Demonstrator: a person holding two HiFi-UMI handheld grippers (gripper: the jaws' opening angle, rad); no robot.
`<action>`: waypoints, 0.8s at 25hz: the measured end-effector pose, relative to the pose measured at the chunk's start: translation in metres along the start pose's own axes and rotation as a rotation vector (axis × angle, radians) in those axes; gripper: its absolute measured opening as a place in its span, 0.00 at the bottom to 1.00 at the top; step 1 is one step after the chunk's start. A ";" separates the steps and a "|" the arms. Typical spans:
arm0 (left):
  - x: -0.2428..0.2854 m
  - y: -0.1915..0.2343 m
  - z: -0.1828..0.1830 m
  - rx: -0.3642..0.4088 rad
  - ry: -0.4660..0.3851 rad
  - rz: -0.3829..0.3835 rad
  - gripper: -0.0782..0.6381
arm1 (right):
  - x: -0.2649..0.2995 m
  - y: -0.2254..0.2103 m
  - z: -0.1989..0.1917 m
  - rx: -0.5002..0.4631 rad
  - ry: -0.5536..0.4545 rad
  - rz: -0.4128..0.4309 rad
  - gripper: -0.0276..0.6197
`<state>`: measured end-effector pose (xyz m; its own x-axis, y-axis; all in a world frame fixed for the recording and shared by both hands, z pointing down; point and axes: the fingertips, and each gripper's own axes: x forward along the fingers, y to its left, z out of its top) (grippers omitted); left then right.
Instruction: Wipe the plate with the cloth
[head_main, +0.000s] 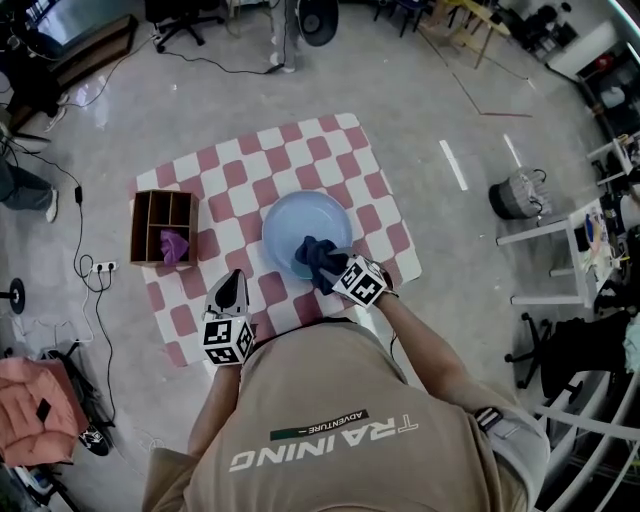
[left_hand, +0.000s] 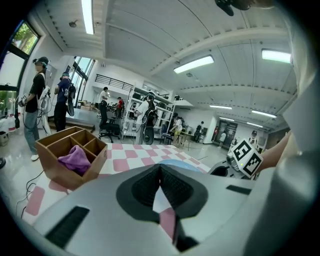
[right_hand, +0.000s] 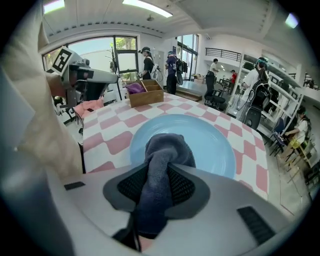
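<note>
Cloth (right_hand: 162, 147) pinched between right tongs (right_hand: 160, 172) on blue plate (right_hand: 212, 142); left tongs (left_hand: 160, 172) together, empty, beside it.

The dark cloth (head_main: 315, 258) hides the blue plate (head_main: 290, 220) at its near rim, and the person's torso (head_main: 330, 420) covers the checkered tabletop (head_main: 230, 170) at its near edge.

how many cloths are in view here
2. A dark cloth is clamped in the right tongs over the plate; a purple cloth lies in the wooden box. No others show.
</note>
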<state>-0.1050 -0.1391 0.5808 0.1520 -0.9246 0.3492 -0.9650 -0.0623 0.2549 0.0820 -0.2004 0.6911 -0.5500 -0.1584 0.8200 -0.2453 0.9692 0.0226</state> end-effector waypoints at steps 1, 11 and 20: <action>-0.002 0.003 -0.001 -0.004 0.001 0.005 0.13 | 0.004 0.008 0.004 0.002 -0.003 0.014 0.23; -0.023 0.021 -0.001 -0.032 -0.016 0.064 0.13 | 0.041 0.044 0.067 -0.084 -0.039 0.112 0.23; -0.047 0.044 -0.001 -0.047 -0.036 0.144 0.13 | 0.074 0.039 0.116 -0.154 -0.050 0.125 0.23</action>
<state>-0.1549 -0.0978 0.5766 0.0040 -0.9356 0.3529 -0.9649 0.0891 0.2470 -0.0605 -0.1961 0.6862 -0.6084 -0.0404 0.7926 -0.0499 0.9987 0.0126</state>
